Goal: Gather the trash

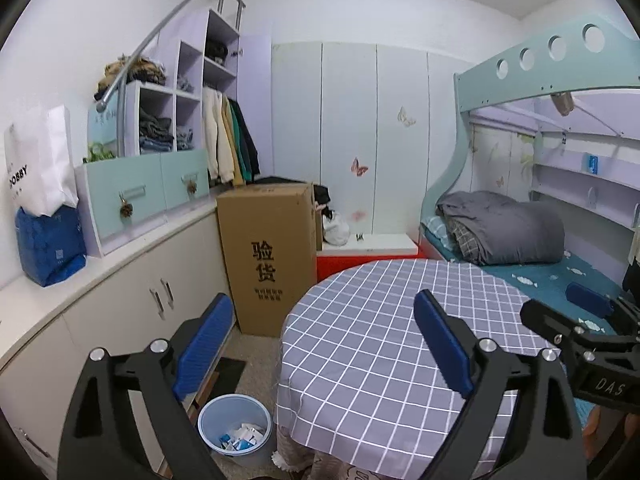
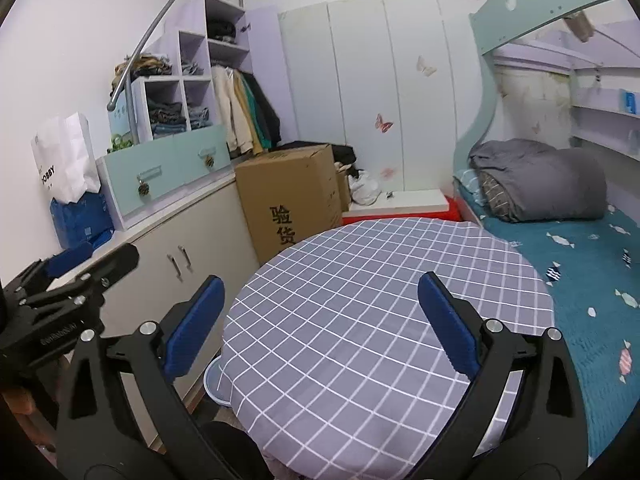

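Left wrist view: left gripper and right gripper, fingers spread and empty, over the desk; bin beside it holds collected trash.

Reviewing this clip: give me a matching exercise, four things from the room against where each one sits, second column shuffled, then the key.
Things:
1. trash bin
2. cardboard box
3. grey duvet
4. white paper bag

Places:
A. on the white counter, behind a blue pack
B. on the floor beside the round table, scraps inside
C. folded on the lower bunk
D. standing on the floor between the cabinets and the table

Pairs: 1-B, 2-D, 3-C, 4-A
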`<state>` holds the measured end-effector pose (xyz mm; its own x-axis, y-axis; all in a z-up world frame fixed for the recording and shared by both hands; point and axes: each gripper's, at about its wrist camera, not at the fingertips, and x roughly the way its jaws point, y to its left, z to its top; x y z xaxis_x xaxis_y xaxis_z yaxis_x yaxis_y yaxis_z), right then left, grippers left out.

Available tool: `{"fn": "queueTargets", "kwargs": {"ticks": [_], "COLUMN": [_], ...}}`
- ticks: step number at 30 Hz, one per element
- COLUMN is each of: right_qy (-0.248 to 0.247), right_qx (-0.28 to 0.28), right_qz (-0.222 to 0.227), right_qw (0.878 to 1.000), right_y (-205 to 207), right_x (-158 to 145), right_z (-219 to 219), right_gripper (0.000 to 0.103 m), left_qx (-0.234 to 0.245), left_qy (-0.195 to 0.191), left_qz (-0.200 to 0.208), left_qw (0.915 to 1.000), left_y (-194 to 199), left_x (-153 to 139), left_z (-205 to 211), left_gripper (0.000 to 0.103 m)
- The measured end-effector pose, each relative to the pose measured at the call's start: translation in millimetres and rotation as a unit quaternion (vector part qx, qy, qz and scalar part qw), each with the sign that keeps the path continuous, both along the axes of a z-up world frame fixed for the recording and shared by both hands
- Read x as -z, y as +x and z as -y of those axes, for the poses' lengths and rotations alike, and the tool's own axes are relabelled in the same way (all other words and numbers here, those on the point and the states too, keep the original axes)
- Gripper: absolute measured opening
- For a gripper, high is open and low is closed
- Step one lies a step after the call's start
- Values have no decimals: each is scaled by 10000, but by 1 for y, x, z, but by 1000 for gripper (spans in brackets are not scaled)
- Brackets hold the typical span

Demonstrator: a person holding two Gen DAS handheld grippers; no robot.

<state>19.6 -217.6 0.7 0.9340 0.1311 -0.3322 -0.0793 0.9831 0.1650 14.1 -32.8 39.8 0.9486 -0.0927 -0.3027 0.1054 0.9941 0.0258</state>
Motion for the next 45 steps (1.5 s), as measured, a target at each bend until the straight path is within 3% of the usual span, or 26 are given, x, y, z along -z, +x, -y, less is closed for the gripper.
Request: {"fn": "queueTargets", "kwargs": {"ticks": [9,18,45], "right_qy": [29,-207,-227], "right_qx": [173,270,135], "right_qz": [331,561,338], "right_qw": [9993,9978,9991], "right_y": [-40,-53,-47], "right_x": [0,2,13], "right_z": [1,-11,-24], "right_gripper": [96,97,97], "left_qx": [83,-52,-226], "left_qy": [122,125,132], "left_qz": [213,329,171], "left_qw": [9997,9994,9995], "left_y": [-37,-42,-33], "left_x": [-4,-1,7], "left_z": [7,4,-4], "left_gripper": [95,96,96]}}
